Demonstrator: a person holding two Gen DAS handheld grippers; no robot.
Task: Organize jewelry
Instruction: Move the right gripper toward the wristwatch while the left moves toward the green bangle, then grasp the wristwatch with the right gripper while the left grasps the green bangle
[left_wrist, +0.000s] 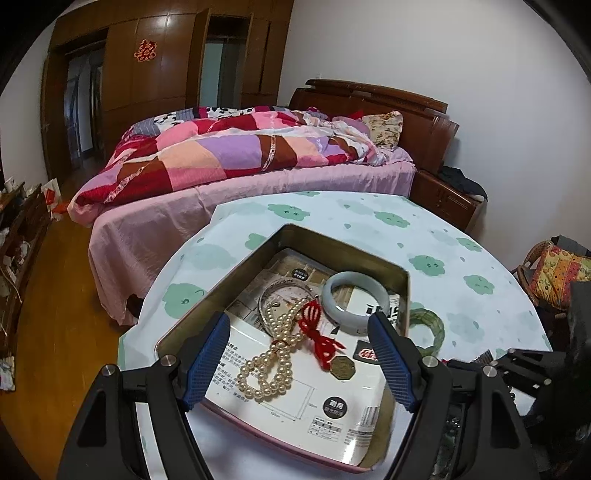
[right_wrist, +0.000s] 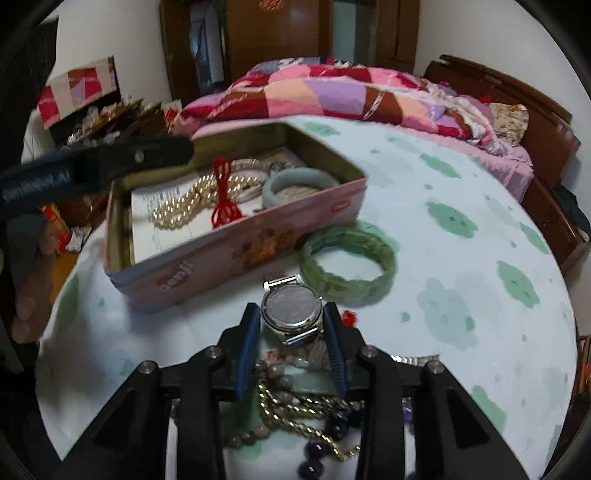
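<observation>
Step in hand: we judge this the pick-up of the watch (right_wrist: 291, 309) from the loose pile on the desk (right_wrist: 461, 177), bound for the tin (right_wrist: 236, 236).
Right claw (right_wrist: 291, 325): narrowed around the watch case, blue pads at either side of it; we read this as a grip on the watch, though firm contact is hard to confirm.
Left claw (left_wrist: 299, 354): spread wide, grasping nothing, poised over the open tin.
Watch: round silver case, metal band trailing toward the claw, lying just beside the tin's pink wall.
Already in the tin: pearl necklace (left_wrist: 271, 363), red knotted charm (left_wrist: 319, 332), pale bangle (left_wrist: 354, 299).
Outside the tin: green bracelet (right_wrist: 347, 258) near the watch; a tangle of beads and gold chain (right_wrist: 295, 410) under the right claw.
Next move calls for: a clean lift that frees the band from the tangle, then a carry over the tin's wall.
</observation>
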